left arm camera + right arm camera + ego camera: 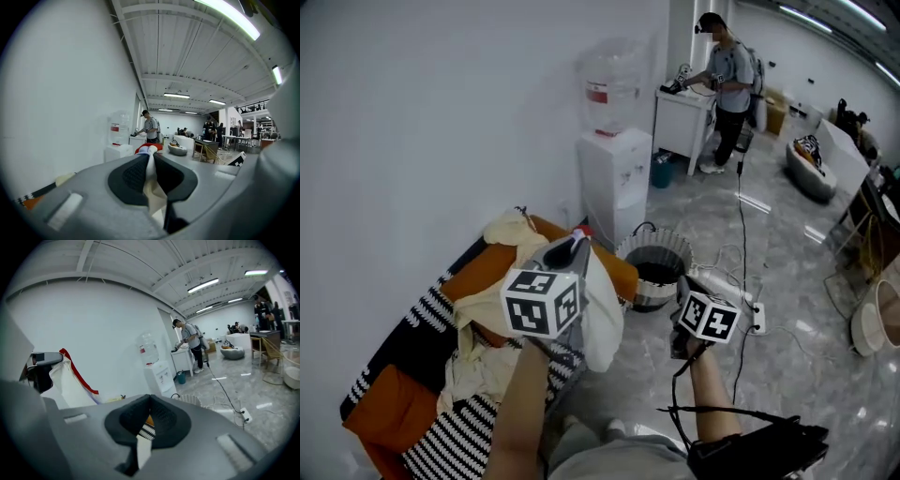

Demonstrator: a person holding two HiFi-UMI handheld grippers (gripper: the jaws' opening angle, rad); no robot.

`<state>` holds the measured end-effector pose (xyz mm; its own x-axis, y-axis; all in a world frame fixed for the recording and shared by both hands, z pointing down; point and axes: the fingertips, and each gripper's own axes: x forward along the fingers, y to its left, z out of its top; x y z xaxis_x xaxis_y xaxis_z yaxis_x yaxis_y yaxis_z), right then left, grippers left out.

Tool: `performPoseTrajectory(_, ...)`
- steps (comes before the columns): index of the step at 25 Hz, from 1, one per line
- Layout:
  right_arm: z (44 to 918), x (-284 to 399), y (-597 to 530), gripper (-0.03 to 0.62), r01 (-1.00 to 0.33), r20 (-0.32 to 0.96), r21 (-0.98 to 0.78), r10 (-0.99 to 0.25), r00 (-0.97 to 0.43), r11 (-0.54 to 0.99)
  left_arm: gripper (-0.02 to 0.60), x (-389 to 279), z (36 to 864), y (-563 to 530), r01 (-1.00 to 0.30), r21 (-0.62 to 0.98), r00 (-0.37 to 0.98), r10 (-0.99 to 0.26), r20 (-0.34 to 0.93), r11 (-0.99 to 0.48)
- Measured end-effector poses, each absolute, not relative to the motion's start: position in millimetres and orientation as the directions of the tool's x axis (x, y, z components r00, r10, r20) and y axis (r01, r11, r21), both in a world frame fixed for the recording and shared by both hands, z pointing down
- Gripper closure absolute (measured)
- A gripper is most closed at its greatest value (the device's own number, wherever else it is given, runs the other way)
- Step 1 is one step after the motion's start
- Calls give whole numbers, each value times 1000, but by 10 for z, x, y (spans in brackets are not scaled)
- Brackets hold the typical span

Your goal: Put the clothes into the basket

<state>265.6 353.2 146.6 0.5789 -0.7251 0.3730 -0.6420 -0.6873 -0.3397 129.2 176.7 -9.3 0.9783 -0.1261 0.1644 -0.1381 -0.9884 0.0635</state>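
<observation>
A cream-white garment [602, 319] with a red edge is held clamped between the jaws of the left gripper [579, 234] and is seen hanging down in loose folds, in the air near the right edge of the orange cushions [483, 272]. More pale cream clothes [478, 361] are left crumpled in a heap on those cushions, to the left, and a further lump [514, 230] is seen at the far end by the wall. The basket [649, 298] is round, with a pale ribbed wall and a dark inside. It is stood upright on the grey floor, just right of the cushions and slightly beyond the hanging garment.
</observation>
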Motion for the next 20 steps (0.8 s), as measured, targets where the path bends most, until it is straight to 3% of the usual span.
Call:
performPoseTrajectory(12, 1565, 3630, 4481, 591, -469, 378, -349, -580, 721, -811, 545, 2813, -172, 2477, 109, 49, 980, 116, 159, -993)
performPoseTrajectory(20, 1486, 4484, 4408, 591, -471, 390, -290, -553, 737, -833, 545, 3824, -205, 2448, 169, 88, 977, 179, 119, -982)
